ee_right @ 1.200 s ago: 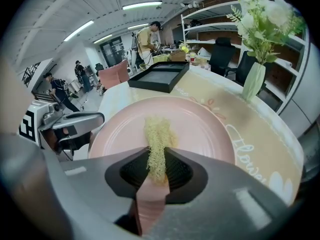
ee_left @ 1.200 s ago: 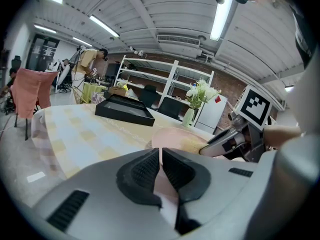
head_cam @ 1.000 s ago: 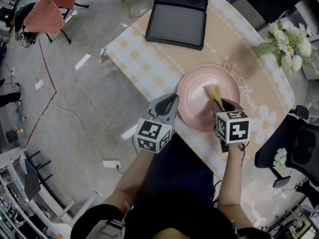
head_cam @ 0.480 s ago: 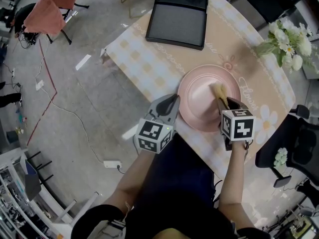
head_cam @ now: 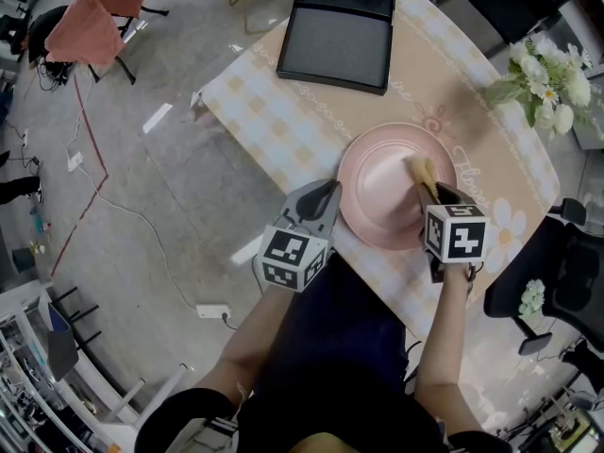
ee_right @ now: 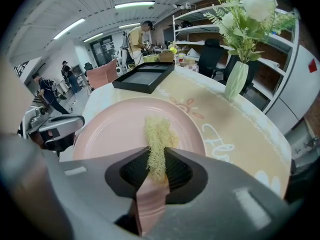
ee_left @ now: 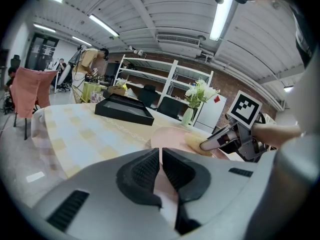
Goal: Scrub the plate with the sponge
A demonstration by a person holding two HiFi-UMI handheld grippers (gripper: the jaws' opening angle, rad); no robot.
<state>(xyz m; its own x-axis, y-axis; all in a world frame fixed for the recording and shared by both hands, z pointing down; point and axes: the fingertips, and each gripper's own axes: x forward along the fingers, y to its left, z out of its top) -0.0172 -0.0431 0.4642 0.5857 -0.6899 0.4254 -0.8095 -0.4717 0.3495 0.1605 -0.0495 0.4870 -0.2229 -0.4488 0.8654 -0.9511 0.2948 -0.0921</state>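
White cursive lettering (head_cam: 471, 183) on the tablecloth (head_cam: 283, 130), just right of the plate (head_cam: 382, 182), reads "Flower"; the script near the far tray (head_cam: 335, 36) is too small to read

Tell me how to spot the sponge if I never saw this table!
Find the table with the checked cloth, then the round pink plate near the person's edge. The sponge is at the plate's right side, pinched in the right gripper. It is the only yellow, stringy thing there; the plate is smooth and pink.
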